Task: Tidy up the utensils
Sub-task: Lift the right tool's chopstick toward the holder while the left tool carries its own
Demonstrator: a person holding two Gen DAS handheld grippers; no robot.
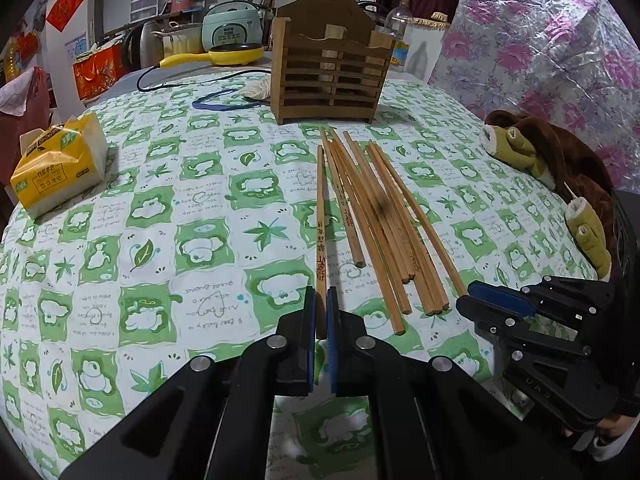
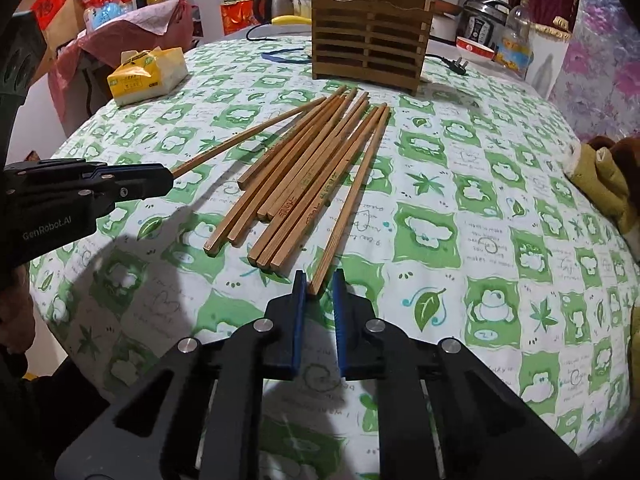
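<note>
Several wooden chopsticks (image 1: pixel 376 216) lie side by side on the green-and-white tablecloth, also in the right wrist view (image 2: pixel 304 176). A slatted wooden utensil holder (image 1: pixel 330 76) stands upright behind them, seen too in the right wrist view (image 2: pixel 370 40). My left gripper (image 1: pixel 321 304) is shut on the near end of the leftmost chopstick (image 1: pixel 321 216). My right gripper (image 2: pixel 320 286) is partly open, its jaws on either side of the near end of the rightmost chopstick (image 2: pixel 352 196), not clamped. Each gripper shows in the other's view: the right one (image 1: pixel 480 300), the left one (image 2: pixel 160 184).
A yellow tissue pack (image 1: pixel 60 164) sits at the table's left. A brown and green plush toy (image 1: pixel 552 168) lies at the right edge. A blue band (image 1: pixel 224 102), a black cable, a yellow pan (image 1: pixel 224 56) and appliances are behind the holder.
</note>
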